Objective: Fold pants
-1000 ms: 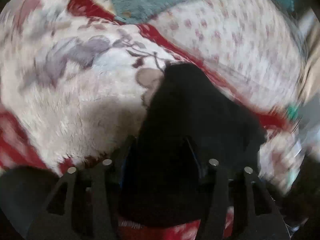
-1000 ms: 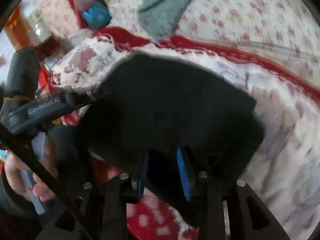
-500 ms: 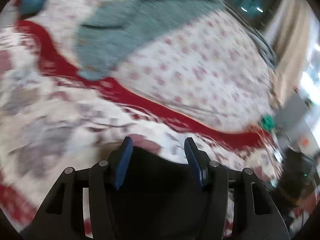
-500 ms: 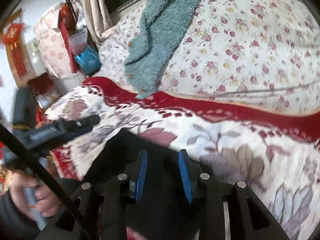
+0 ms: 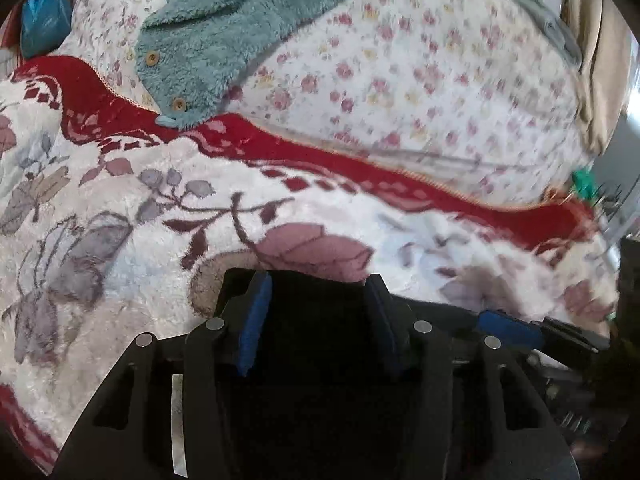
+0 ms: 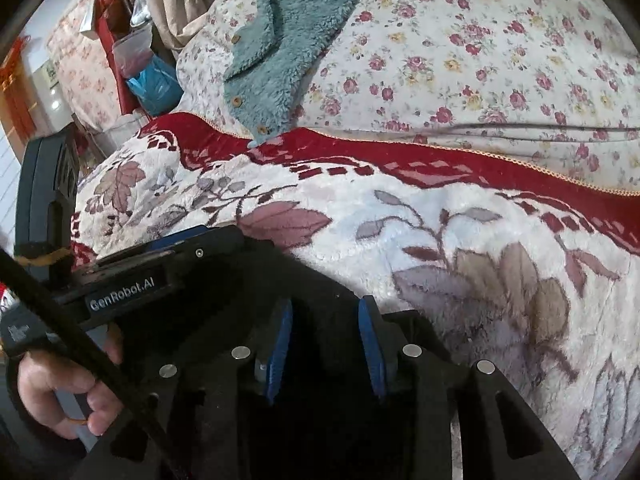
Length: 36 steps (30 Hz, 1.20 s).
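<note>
Both hand-held grippers have swung down and forward over the last second: the black fabric pants (image 5: 316, 312) that hung draped in front of the lenses now lie low on the white plush floral blanket with a red border (image 5: 120, 200), bunched at the near edge of the bed under the tools.

The left hand-held gripper (image 5: 316, 312) has its blue pads spread well apart with black cloth lying between them, not pinched. The right hand-held gripper (image 6: 326, 340) likewise stands parted over dark cloth; whether either pad touches the fabric I cannot tell, since black on black hides the contact.

Risk, as I judge it: the pants are a dark lump with no visible edge, waistband or leg line, so the next grab could catch several layers or the wrong fold and drag the pile crooked. The plush blanket may also snag into a closing pinch. The two tools sit near each other, so they could knock together.

Count: one pair of pants, two grippers, one plush blanket, one rose-print white quilt (image 6: 500, 60) behind it, one teal fleece jacket with wooden buttons (image 5: 224, 40) lying on the quilt, and one bare hand (image 6: 60, 392) on the left tool's handle.
</note>
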Motion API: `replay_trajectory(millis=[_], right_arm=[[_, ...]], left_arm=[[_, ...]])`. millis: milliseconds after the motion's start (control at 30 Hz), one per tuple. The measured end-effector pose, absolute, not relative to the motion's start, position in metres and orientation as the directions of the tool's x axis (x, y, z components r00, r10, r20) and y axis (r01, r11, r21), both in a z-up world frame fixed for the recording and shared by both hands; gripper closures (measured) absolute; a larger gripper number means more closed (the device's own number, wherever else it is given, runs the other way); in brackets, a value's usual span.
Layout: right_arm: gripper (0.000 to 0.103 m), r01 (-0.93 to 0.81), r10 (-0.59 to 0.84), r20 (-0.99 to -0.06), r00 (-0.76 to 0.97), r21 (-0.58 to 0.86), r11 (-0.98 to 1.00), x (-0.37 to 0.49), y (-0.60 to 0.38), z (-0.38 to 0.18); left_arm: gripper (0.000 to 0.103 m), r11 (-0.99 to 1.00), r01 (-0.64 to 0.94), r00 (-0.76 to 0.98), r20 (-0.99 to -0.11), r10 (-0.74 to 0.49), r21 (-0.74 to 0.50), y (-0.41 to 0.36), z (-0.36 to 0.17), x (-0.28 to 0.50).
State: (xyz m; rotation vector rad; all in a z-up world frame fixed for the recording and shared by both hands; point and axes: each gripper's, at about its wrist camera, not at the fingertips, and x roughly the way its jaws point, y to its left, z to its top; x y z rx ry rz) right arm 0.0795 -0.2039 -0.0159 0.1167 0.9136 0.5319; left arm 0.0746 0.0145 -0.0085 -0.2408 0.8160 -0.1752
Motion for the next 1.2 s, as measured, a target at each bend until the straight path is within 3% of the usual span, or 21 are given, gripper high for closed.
replay_trajectory(millis=[67,133,200,233,300,400,533,600,800,833,900,1067,1200], right_arm=[[0.07,-0.308,0.556,-0.647,0.522,0.464,0.83,0.07,-0.233,0.005],[0.061,-0.26,0.622,-0.568,0.539,0.59,0.764,0.056,-0.259,0.015],[0.031,-0.189,0.678,-0.497,0.542,0.714,0.674,0.042,-0.287,0.012],[0.027,-0.145,0.688,-0.486,0.539,0.751,0.644,0.036,-0.296,0.004],[0.027,-0.061,0.705,-0.498,0.505,0.794,0.604,0.03,-0.306,-0.019],[0.027,0.019,0.745,-0.502,0.44,0.834,0.551,0.032,-0.305,-0.054],[0.026,0.002,0.764,-0.476,0.436,0.849,0.528,0.036,-0.299,-0.061],[0.027,-0.043,0.829,-0.433,0.353,0.878,0.477,0.04,-0.288,-0.061],[0.028,-0.082,0.841,-0.452,0.297,0.865,0.494,0.044,-0.272,-0.058],[0.033,-0.091,0.834,-0.465,0.296,0.856,0.51,0.044,-0.27,-0.057],[0.052,-0.078,0.805,-0.504,0.312,0.831,0.55,0.049,-0.269,-0.06],[0.069,-0.132,0.791,-0.523,0.317,0.802,0.583,0.048,-0.27,-0.058],[0.075,-0.204,0.76,-0.537,0.367,0.75,0.629,0.04,-0.271,-0.041]], left_arm=[[0.054,0.929,0.045,0.691,-0.66,-0.296,-0.368,0.029,0.006,0.064],[0.052,0.897,0.019,0.698,-0.636,-0.328,-0.442,0.05,0.014,0.05],[0.043,0.867,-0.034,0.667,-0.657,-0.351,-0.498,0.072,0.01,0.044],[0.043,0.84,-0.079,0.63,-0.68,-0.376,-0.537,0.084,0.001,0.045],[0.043,0.784,-0.164,0.554,-0.714,-0.428,-0.598,0.1,-0.018,0.049],[0.043,0.691,-0.234,0.503,-0.694,-0.516,-0.684,0.114,-0.039,0.051],[0.037,0.688,-0.181,0.475,-0.675,-0.565,-0.703,0.101,-0.035,0.054],[0.036,0.709,-0.143,0.464,-0.679,-0.568,-0.691,0.09,-0.032,0.054],[0.036,0.794,-0.038,0.409,-0.734,-0.542,-0.607,0.061,-0.03,0.062],[0.038,0.805,-0.032,0.414,-0.741,-0.529,-0.592,0.06,-0.031,0.063],[0.047,0.819,-0.04,0.433,-0.749,-0.501,-0.572,0.06,-0.031,0.061],[0.065,0.815,-0.05,0.457,-0.739,-0.495,-0.577,0.065,-0.032,0.058],[0.069,0.875,0.039,0.523,-0.736,-0.429,-0.483,0.047,-0.006,0.049]])
